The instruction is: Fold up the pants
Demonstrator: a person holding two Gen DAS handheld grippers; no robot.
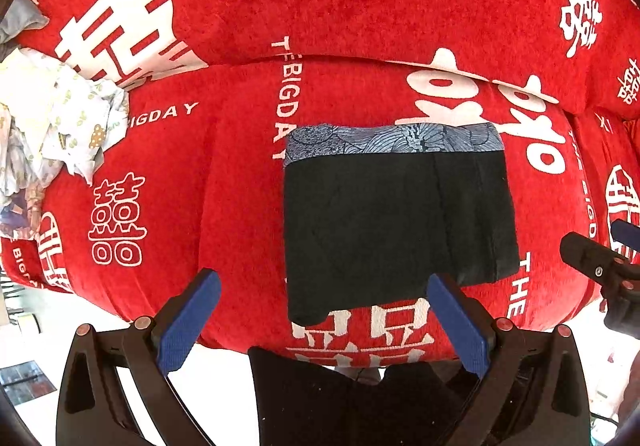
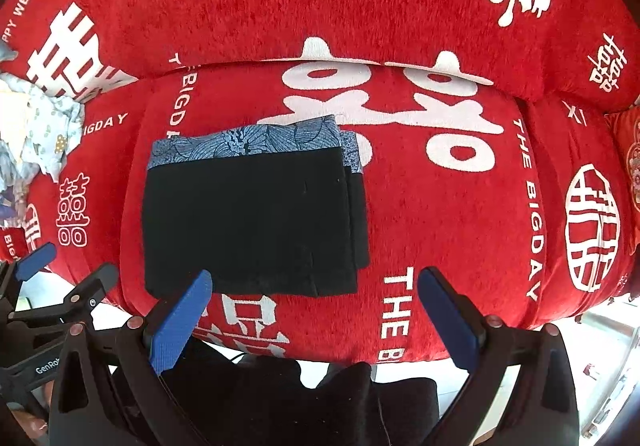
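My blue-padded fingers [image 1: 188,322] on the left gripper [image 1: 324,320] stand wide apart, holding nothing; my right gripper [image 2: 316,314] gapes likewise. The folded black pants with blue patterned waistband [image 1: 396,214] lie flat on the red plush sofa cover [image 1: 240,186], just beyond both. White print reads "THE BIGDAY" and "WEDDING". "GenRo" marks the left gripper's black frame. Crumpled pale printed cloth [image 1: 60,118] sits well left.

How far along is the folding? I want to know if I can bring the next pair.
Done: the black pants lie folded into a flat rectangle on the red sofa, blue patterned waistband at the far edge. In hand: nothing; the left gripper and right gripper are both open and empty. Left: perhaps squaring the offset layers on the right side.
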